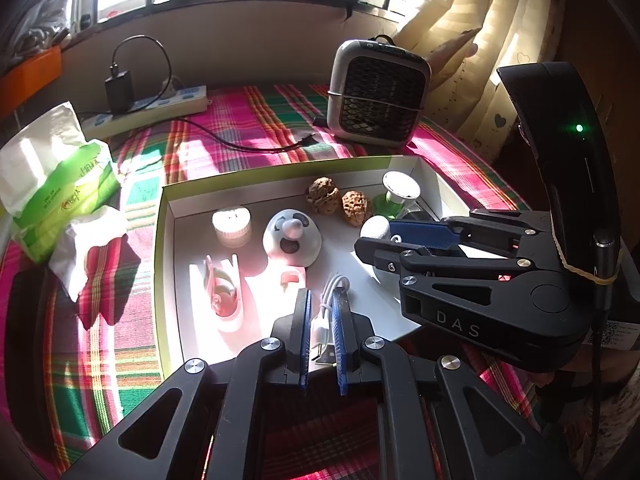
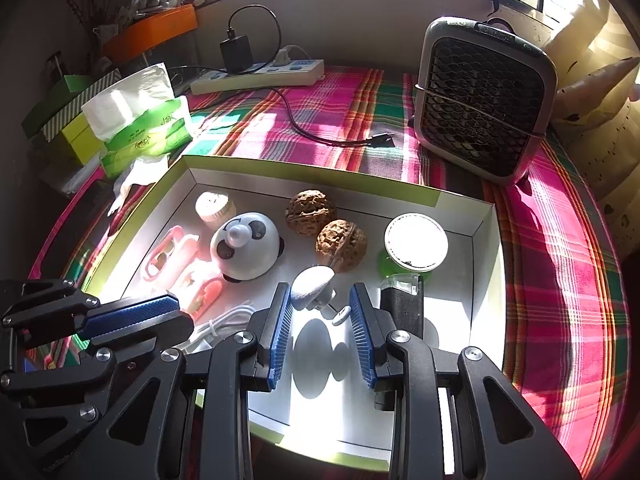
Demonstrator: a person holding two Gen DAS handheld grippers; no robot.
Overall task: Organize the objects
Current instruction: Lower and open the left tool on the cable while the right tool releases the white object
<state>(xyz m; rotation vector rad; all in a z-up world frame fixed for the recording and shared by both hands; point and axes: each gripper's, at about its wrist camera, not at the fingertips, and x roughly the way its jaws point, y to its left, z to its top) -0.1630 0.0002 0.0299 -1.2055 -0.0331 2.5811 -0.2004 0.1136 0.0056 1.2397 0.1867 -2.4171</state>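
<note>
Sunlit plaid cloth [image 1: 248, 120] carries a shallow white tray [image 1: 168, 208] below a barred window. From the left wrist, the left gripper [image 1: 322, 320] is clamped on a coiled white cable [image 1: 329, 312] at the tray's near edge; the cable looks light, limp and smooth (likely to sag or slide), so holding across the bundled loops suits it. The right gripper [image 1: 384, 236] reaches in toward the tray's right side. From the right wrist, its jaws stand partly open around a small white mushroom-shaped piece [image 2: 314, 286] near the tray's near edge, and I cannot tell whether the pads touch it. It seems light, rigid and rounded; the cap's broad sides look the surest hold. Walnuts [image 2: 325, 226] and a panda toy [image 2: 245, 246] sit mid-tray.
</note>
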